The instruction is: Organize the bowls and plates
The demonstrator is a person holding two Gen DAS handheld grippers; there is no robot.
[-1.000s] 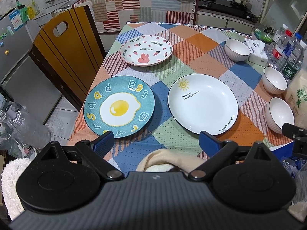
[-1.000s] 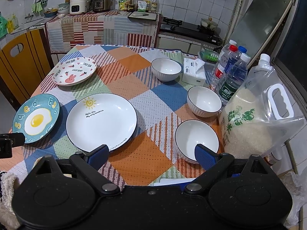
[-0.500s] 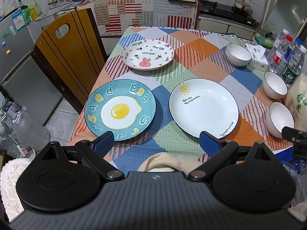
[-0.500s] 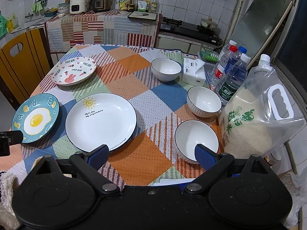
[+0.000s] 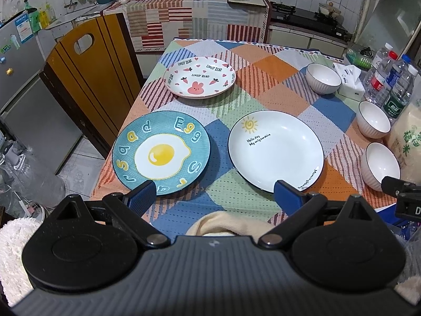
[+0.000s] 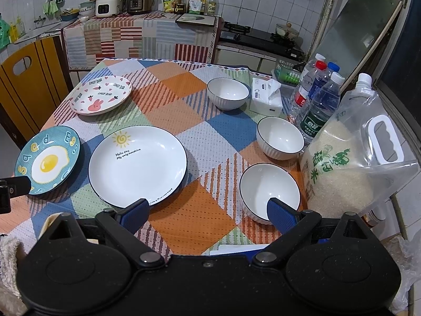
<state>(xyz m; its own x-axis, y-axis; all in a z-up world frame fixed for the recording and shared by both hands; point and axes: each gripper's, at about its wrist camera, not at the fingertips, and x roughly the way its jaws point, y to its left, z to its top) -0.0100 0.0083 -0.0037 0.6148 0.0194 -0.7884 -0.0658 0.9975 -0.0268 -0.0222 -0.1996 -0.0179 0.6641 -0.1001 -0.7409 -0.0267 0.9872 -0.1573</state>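
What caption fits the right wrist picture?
Open right tool over a table with three plates and three bowls, none stacked yet.

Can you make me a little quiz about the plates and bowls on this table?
1. True or false: the egg plate is stacked on the sun plate.
2. How many white bowls stand on the tablecloth?
3. Which is beside the nearest bowl: A) rice bag B) bunny plate C) rice cooker?

Key: 1 false, they lie side by side. 2 three. 3 A.
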